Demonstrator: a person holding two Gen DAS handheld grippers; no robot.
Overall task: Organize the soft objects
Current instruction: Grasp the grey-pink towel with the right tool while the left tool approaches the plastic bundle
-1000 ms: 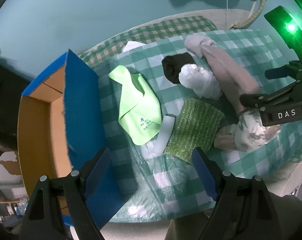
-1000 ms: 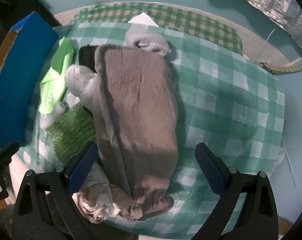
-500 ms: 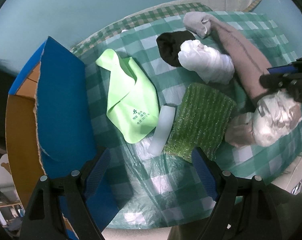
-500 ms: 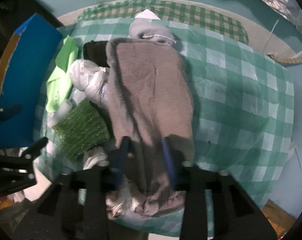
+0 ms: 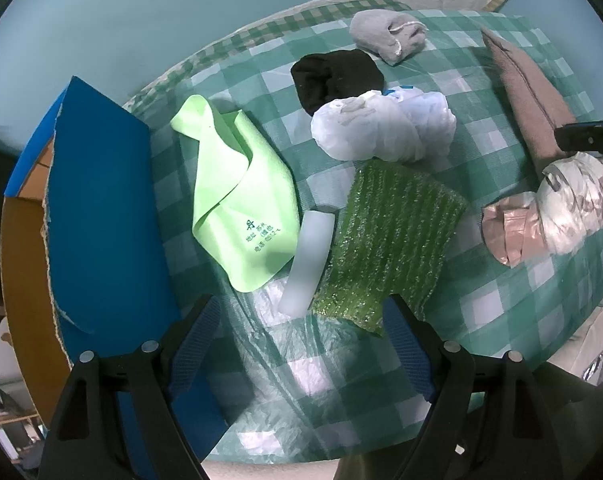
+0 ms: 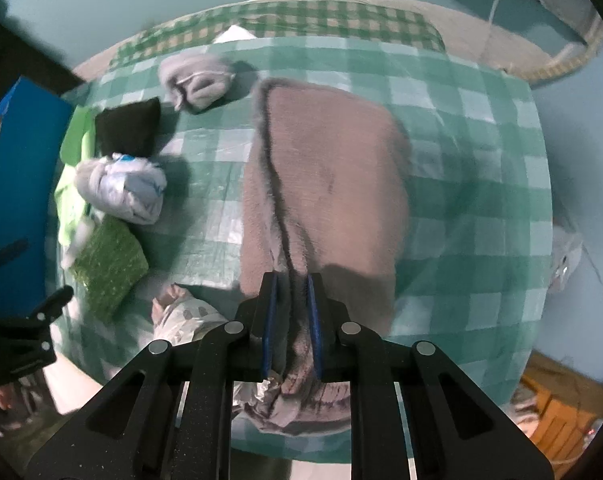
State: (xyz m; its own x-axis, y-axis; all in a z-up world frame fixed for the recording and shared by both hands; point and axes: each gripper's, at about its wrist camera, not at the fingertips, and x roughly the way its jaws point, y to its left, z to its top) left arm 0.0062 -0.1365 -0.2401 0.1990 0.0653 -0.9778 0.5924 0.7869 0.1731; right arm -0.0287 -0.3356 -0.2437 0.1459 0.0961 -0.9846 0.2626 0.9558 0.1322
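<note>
My right gripper is shut on the near edge of a folded brown towel, which lies on the green checked tablecloth; the towel also shows in the left wrist view. My left gripper is open and empty above a white foam roll, a lime-green cloth and a green glittery sponge cloth. A white plastic-bag bundle, a black cloth, a grey sock bundle and a crumpled beige-and-white bag lie around.
An open cardboard box with blue flaps stands at the table's left edge. The table's near edge runs below my left gripper. A teal floor lies beyond.
My right gripper has closed on the brown towel and pulled it right, away from the white bundle and black cloth. My left gripper has moved in closer to the lime cloth and sponge.
</note>
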